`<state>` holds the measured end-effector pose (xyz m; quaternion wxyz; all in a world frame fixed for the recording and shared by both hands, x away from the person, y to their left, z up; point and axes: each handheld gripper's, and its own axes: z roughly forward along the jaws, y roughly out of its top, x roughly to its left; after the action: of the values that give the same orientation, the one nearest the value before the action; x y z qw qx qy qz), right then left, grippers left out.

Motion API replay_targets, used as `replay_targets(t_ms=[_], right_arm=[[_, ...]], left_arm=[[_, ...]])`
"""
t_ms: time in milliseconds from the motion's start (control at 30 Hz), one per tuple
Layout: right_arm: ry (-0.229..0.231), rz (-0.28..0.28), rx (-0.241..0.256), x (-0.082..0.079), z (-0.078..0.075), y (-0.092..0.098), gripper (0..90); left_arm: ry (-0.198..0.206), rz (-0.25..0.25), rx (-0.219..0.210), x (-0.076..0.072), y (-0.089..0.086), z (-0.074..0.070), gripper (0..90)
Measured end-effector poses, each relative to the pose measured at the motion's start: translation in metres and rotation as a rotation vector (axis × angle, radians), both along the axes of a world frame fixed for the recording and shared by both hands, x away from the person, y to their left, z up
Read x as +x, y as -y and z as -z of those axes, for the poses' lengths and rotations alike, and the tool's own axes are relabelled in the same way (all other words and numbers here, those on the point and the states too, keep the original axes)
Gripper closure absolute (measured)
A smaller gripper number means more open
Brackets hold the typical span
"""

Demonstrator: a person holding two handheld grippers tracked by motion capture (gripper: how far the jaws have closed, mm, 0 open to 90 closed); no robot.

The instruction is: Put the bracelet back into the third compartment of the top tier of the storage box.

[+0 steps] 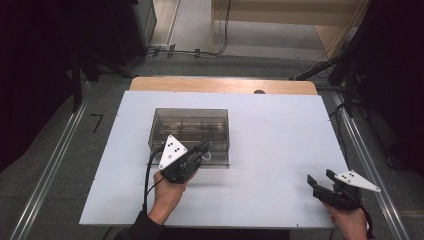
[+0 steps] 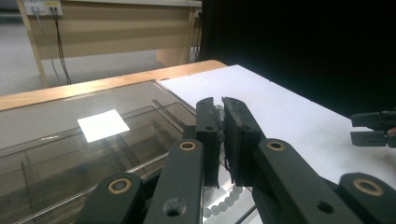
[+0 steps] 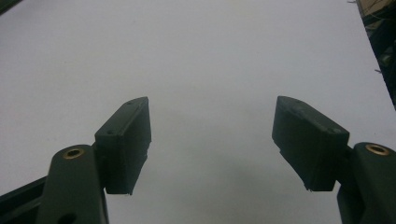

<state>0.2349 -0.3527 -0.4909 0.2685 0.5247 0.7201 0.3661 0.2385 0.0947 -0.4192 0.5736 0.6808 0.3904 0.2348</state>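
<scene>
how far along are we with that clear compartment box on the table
Early, by the look of it. Done: the left gripper has reached the near edge of the clear box, jaws nearly shut on something small; I cannot tell what. A pale beaded string lies just below them. The lid looks closed. The right gripper waits open over the bare white table.

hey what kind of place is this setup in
Probably a lab or workshop recording station: a white work table fenced by dark curtains, cables trailing over grey carpet, and a clear plastic divided box that the left gripper reaches.
</scene>
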Motion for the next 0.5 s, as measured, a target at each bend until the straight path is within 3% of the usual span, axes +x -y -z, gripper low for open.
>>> replay_targets(t_ms=[200,500], right_arm=[[0.000,-0.001,-0.001,0.000,0.000,0.000,26.5],[-0.001,0.000,-0.001,0.000,0.000,0.000,26.5]], left_arm=[[-0.010,0.012,0.006,0.003,0.004,0.003,84.7],[-0.064,0.028,0.048,0.010,0.009,0.016,84.6]])
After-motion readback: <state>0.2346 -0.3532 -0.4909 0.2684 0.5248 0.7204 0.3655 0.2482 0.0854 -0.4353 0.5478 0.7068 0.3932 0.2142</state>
